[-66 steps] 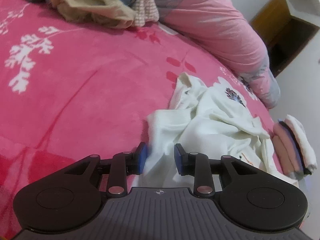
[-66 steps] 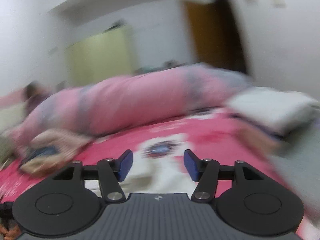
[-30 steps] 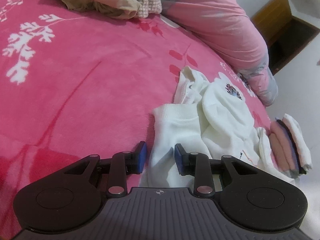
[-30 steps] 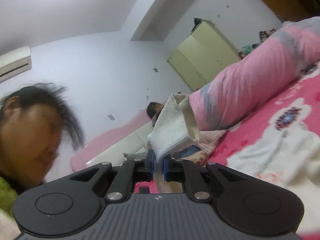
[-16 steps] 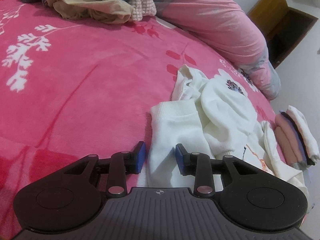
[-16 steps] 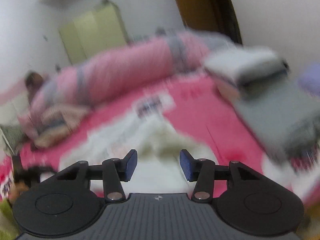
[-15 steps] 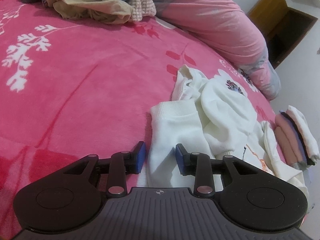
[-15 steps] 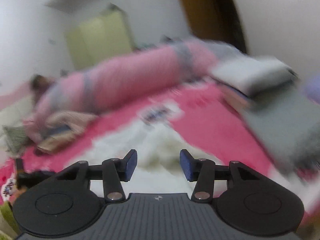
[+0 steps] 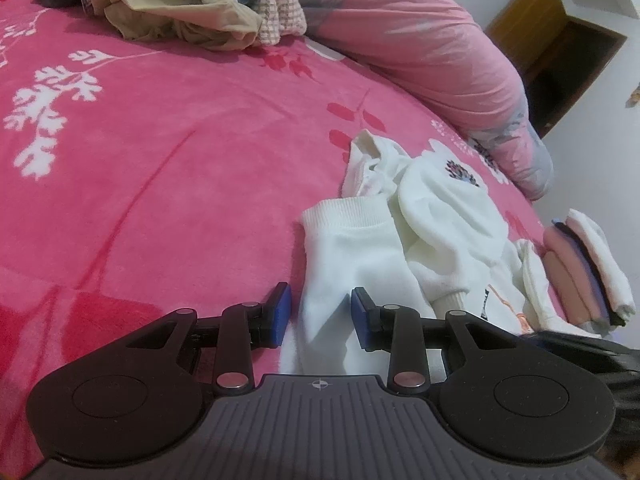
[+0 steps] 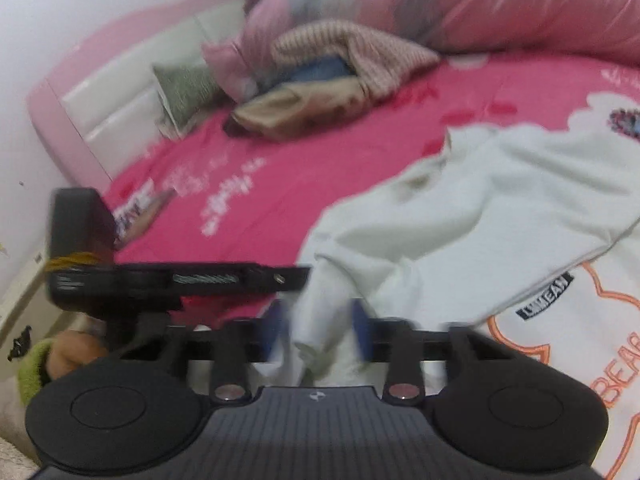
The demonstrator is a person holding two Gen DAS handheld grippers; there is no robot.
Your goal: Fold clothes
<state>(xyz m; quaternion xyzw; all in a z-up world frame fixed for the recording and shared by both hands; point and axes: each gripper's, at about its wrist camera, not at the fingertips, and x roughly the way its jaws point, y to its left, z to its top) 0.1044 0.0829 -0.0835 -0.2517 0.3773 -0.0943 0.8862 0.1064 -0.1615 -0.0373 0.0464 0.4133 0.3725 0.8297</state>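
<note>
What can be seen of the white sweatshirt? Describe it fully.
The white sweatshirt looks soft and thick, with ribbed cuffs, and lies crumpled and unfolded on the pink bedspread. In the right wrist view an orange outlined print and a small dark label show on it. One sleeve runs between the open blue pads of the left tool; the right tool straddles another fold.

Pink floral bedspread (image 9: 160,140), rolled pink quilt (image 9: 420,40), wooden cabinet (image 9: 560,40), green cushion (image 10: 184,88)

A bed with a pink flowered cover (image 9: 168,128) fills the room. A rolled pink quilt (image 9: 420,40) lies at the far side. A padded headboard (image 10: 120,104) meets the white wall (image 10: 60,20). A wooden doorway (image 9: 560,48) stands far right.
</note>
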